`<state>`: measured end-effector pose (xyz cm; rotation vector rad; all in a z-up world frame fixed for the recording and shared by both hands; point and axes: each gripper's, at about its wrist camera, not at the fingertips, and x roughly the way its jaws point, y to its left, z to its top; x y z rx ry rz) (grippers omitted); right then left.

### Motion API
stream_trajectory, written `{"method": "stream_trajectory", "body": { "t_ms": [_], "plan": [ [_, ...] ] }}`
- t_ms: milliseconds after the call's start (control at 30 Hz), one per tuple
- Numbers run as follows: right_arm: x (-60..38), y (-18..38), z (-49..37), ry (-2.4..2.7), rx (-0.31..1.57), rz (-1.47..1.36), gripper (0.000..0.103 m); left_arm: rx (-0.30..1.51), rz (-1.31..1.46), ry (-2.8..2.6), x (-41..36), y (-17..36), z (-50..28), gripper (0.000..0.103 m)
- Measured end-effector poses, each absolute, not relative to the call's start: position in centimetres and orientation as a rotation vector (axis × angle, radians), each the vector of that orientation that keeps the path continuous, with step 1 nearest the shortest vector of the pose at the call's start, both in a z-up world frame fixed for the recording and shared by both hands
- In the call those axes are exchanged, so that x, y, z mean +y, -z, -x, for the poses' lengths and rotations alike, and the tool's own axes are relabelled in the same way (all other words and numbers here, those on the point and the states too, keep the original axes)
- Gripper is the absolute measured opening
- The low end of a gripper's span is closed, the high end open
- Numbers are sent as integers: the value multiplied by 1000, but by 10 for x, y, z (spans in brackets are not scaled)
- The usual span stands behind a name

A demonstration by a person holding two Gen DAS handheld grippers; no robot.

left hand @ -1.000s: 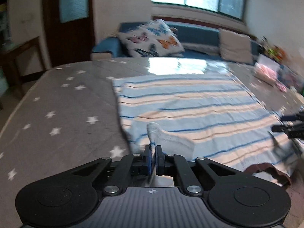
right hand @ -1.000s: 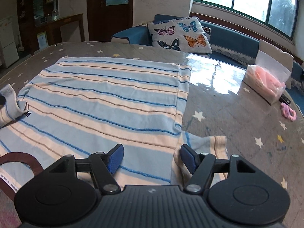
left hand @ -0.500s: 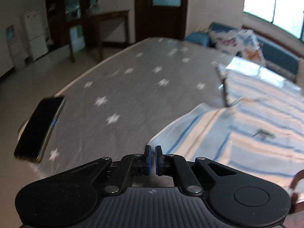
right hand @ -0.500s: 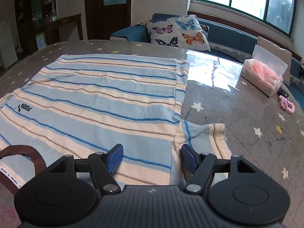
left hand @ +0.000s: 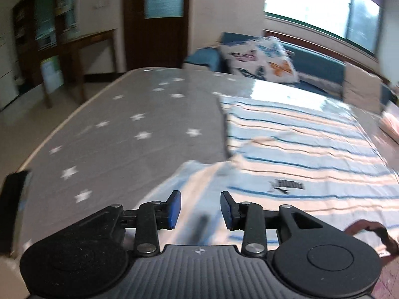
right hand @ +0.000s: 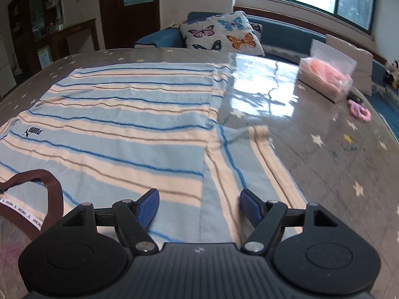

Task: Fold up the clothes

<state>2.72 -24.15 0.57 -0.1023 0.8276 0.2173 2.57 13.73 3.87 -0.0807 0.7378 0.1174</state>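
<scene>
Shirt point(right hand: 129, 124), one, striped, lies flat on the star-print table point(left hand: 129, 134), both sleeves spread; earlier the left sleeve was folded in and pinched. Left gripper point(left hand: 200, 209) was shut a sec ago, now its jaws are opening w/ nothing between. Right gripper point(right hand: 199, 205), jaws opening too, hovers over the right sleeve point(right hand: 247, 159). Farther: one tissue box point(right hand: 326, 79), one butterfly pillow point(right hand: 222, 35).

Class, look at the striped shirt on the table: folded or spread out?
Spread out. The striped shirt lies flat, its right sleeve extended sideways on the table; no folds.
</scene>
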Motion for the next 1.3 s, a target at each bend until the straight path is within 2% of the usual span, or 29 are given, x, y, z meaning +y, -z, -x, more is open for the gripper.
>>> {"method": "stream_trajectory", "body": {
  "t_ms": [233, 500, 533, 567, 700, 900, 1033, 1100, 1167, 1300],
  "plan": [
    [-258, -6, -6, -214, 835, 81, 74, 818, 52, -10, 116, -6, -42, 38],
    [-266, -21, -2, -227, 827, 67, 72, 816, 25, -17, 117, -2, -39, 46],
    [-266, -24, -7, -229, 813, 62, 70, 816, 26, -18, 117, -2, -38, 49],
    [-266, -27, -13, -232, 800, 58, 63, 816, 26, -19, 116, -3, -37, 50],
    [-262, -29, -41, -244, 770, 47, 54, 816, 23, -21, 114, -3, -38, 54],
    [-251, -25, -82, -294, 749, 3, 50, 816, 19, -28, 116, -2, -41, 56],
    [-256, -9, -100, -267, 781, -10, 50, 814, 12, -36, 118, -1, -42, 62],
    [-264, -3, -101, -244, 785, -19, 48, 813, 14, -36, 120, 0, -42, 64],
    [-273, -2, -99, -230, 777, -34, 41, 813, 14, -35, 120, 0, -43, 64],
    [-286, -3, -93, -196, 773, -29, 40, 811, 14, -36, 120, 0, -43, 65]
  ]
}}
